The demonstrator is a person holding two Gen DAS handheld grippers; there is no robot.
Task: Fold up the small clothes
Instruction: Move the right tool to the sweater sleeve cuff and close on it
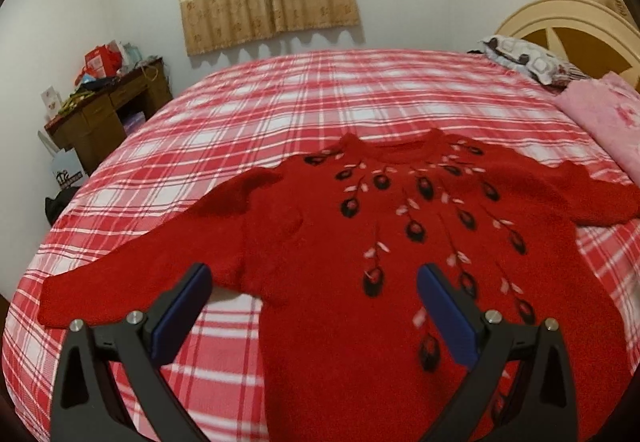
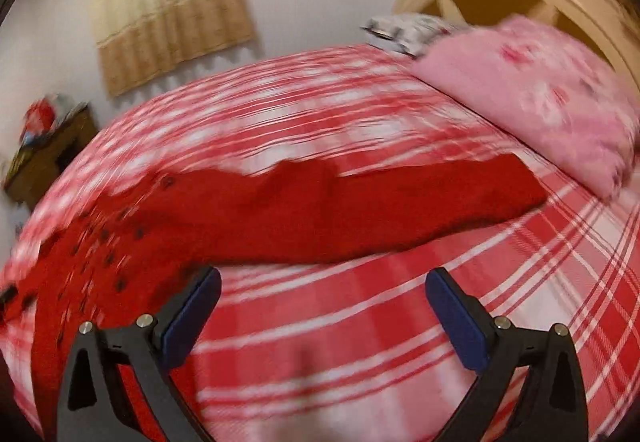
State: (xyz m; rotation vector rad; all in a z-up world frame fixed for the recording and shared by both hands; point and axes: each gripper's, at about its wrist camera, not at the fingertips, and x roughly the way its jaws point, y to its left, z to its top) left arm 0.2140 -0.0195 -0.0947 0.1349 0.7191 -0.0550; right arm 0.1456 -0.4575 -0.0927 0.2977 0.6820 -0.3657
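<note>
Left wrist view shows a red sweater (image 1: 400,242) spread flat, front up, on a bed (image 1: 256,110) with a red-and-white checked cover, both sleeves stretched out sideways; the left gripper (image 1: 314,282) hangs above its lower left part with fingers wide apart, holding nothing. Right wrist view, blurred, has the right gripper (image 2: 323,286) equally spread and empty over bare cover just below the sweater's sleeve (image 2: 400,202), near a pink blanket (image 2: 532,94).
</note>
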